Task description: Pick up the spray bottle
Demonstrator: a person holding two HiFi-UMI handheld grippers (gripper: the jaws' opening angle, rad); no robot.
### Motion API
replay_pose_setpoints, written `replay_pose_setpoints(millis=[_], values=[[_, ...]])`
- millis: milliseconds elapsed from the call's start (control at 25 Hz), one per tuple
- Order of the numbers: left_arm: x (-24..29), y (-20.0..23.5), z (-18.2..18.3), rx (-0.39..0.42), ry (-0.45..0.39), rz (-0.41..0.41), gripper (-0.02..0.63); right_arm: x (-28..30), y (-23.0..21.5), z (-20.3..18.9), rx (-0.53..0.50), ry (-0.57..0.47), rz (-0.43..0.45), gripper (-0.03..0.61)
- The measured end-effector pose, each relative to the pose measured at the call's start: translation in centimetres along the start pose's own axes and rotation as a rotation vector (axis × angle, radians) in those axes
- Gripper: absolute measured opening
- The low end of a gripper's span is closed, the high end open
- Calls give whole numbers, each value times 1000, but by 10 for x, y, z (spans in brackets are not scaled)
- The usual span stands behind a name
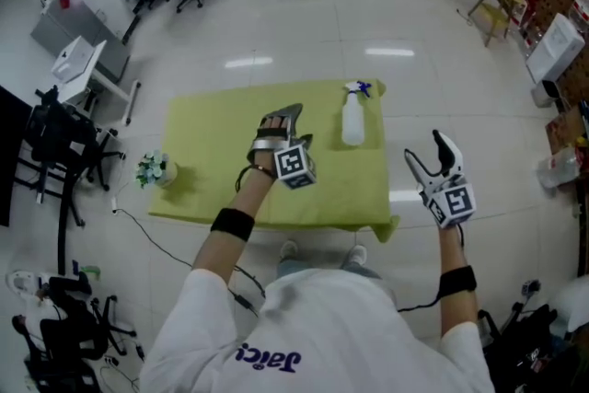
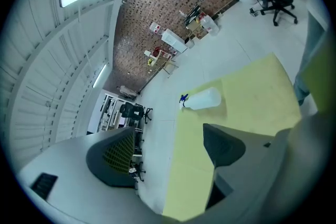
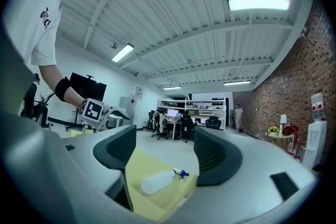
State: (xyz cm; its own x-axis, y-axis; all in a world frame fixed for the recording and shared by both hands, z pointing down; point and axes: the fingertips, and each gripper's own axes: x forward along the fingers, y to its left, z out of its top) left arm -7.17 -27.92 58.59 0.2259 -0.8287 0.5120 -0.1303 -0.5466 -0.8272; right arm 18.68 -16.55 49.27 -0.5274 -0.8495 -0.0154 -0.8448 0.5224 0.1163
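Left gripper (image 1: 281, 120), right gripper (image 1: 425, 147): two, both with jaws apart, nothing between. One spray bottle (image 1: 352, 120) lies on one yellow table (image 1: 212, 170), untouched.

Spray bottle (image 1: 353, 118): white, blue nozzle, lying on side nr table's far right edge, untouched.

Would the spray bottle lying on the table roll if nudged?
The spray bottle lies on its side, round-bodied, so it would probably roll if nudged sideways. It looks like pale plastic, likely light. Lying near the table's corner, it might roll off.
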Motion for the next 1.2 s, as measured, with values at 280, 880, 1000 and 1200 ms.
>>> replay_pose_setpoints(millis=[280,880,1000,1200], values=[[13,1,-11,-74,-43,-57,413,20,18,-5,1,46,8,353],[56,13,-37,-339,-4,-168,413,43,12,-22,1,97,-3,353],[67,20,-31,-409,-12,-197,413,43,3,-22,-7,99,-12,353],[84,16,-15,-536,-35,-272,414,35,-5,-26,-1,106,-32,353]])
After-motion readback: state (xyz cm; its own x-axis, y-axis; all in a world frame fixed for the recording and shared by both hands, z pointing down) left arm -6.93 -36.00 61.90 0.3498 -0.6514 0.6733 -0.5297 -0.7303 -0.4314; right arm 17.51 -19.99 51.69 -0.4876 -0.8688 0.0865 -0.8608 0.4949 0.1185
